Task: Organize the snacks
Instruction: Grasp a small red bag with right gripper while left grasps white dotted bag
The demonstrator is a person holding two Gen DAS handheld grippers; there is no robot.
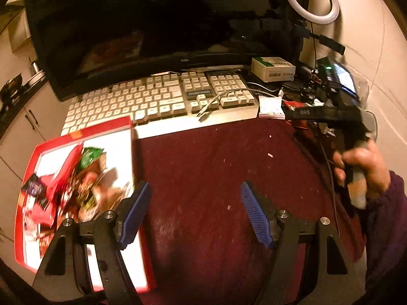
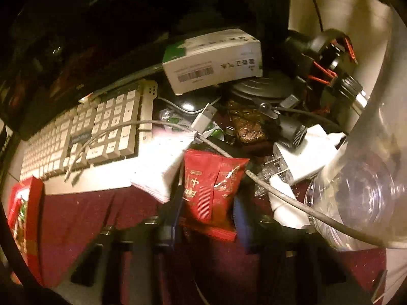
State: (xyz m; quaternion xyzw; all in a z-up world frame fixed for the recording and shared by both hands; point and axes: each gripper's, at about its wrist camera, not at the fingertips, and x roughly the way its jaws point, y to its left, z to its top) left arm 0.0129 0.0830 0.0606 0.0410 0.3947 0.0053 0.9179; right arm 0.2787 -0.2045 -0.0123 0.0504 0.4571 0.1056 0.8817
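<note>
Snacks (image 1: 76, 185) lie heaped in the red-rimmed tray (image 1: 28, 198) at the far left of the table (image 1: 216, 178), with one further red snack packet (image 2: 212, 188) out at the right among clutter. The tray sits just beside the left claw (image 1: 194, 211), partly under its left finger. That claw stands open, blue pads wide apart, holding nothing, over bare maroon cloth. Behind it runs the keyboard (image 1: 162, 96), with a white box (image 1: 273, 68) at its right end.

Further right, the right claw (image 2: 207, 211) has its jaws against both sides of the red snack packet, gripping it. The packet's long axis runs forward from the claw, its far end pointing toward cables (image 2: 279, 193) and a white charger (image 2: 300, 160). A clear plastic container (image 2: 361, 190) stands just right of it.

Judgement: the tray lies well to the left of the held packet, so the carry must go leftward across the cloth. The cable lying across the packet's far end may drag.
</note>
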